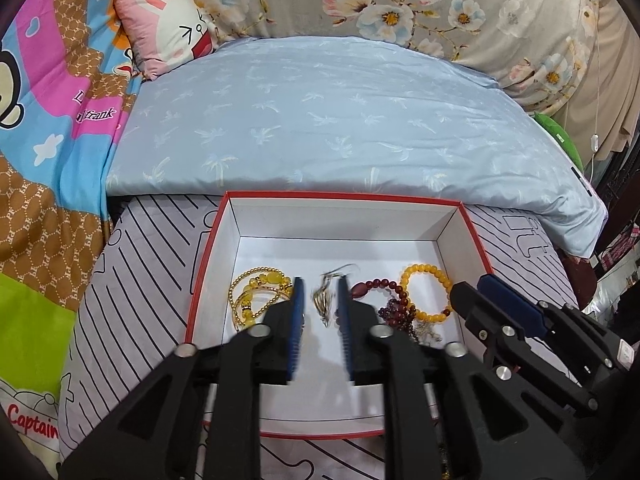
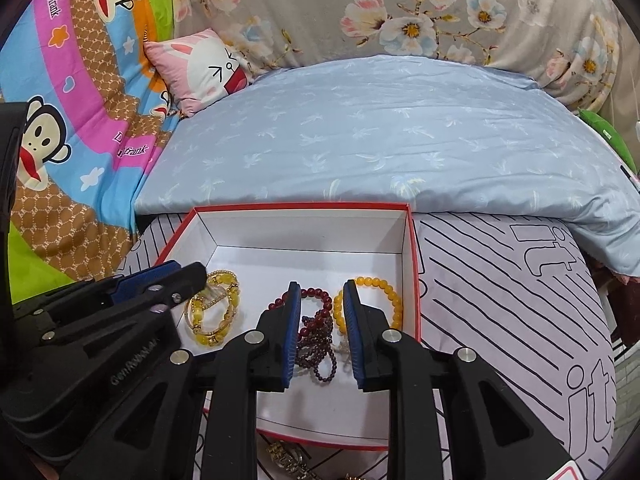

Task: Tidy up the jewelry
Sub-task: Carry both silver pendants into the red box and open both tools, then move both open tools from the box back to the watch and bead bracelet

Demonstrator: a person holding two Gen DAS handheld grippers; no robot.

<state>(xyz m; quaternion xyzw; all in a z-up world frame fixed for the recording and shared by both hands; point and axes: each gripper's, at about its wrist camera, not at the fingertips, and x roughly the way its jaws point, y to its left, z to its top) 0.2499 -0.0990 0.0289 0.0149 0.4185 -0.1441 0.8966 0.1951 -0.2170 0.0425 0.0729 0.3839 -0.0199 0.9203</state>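
Note:
A red-rimmed white box [image 1: 448,221] [image 2: 407,240] lies on the bed. Inside lie gold and yellow bead bracelets [image 1: 256,292] [image 2: 214,312], a thin gold earring piece [image 1: 325,300], dark red bead strands [image 1: 386,300] [image 2: 318,336] and an orange-yellow bead bracelet [image 1: 426,290] [image 2: 380,300]. My left gripper [image 1: 320,292] is open above the box floor, with the gold earring piece between its fingers, seemingly untouched. My right gripper [image 2: 322,296] is open over the dark red beads. A gold watch or chain [image 2: 288,458] lies outside the box's near edge.
The box sits on a grey striped cover [image 2: 500,300]. A pale blue quilt [image 1: 340,120] rises behind it. A pink cartoon pillow [image 1: 168,28] and a colourful blanket [image 1: 48,140] lie to the left. A floral sheet [image 1: 440,4] lines the back.

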